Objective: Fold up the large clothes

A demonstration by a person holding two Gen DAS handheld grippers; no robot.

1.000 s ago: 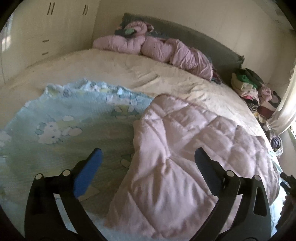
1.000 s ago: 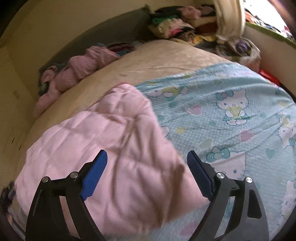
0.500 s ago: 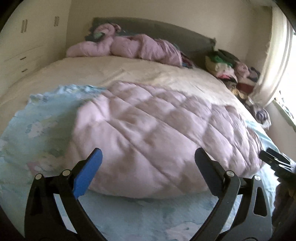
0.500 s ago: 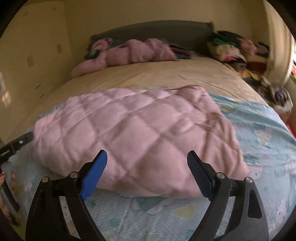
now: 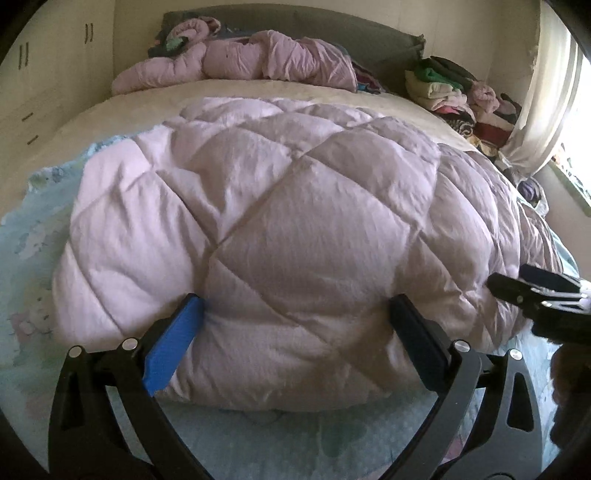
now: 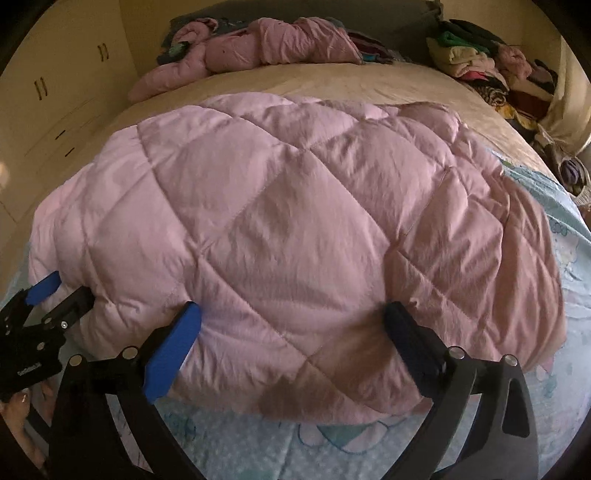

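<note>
A folded pink quilted comforter [image 5: 280,221] lies on a light blue cartoon-print sheet [image 5: 295,435] on the bed; it also fills the right wrist view [image 6: 295,236]. My left gripper [image 5: 295,343] is open, its fingers spread at the comforter's near edge, holding nothing. My right gripper [image 6: 291,343] is open too, at the near edge further right. The left gripper also shows in the right wrist view [image 6: 48,295] at the comforter's left corner. The right gripper shows at the right in the left wrist view [image 5: 532,291].
A bunched pink blanket [image 5: 258,59] lies at the grey headboard [image 5: 369,33]. A pile of folded clothes [image 5: 461,96] sits at the bed's far right corner by a curtain [image 5: 546,110]. Cream wardrobe doors [image 5: 44,74] stand at the left. A beige bedcover [image 6: 332,85] lies beyond the comforter.
Both grippers have swung to face the headboard and moved down close to the comforter's near edge. The comforter now lies spread wide across both views. Both grippers stay open.
</note>
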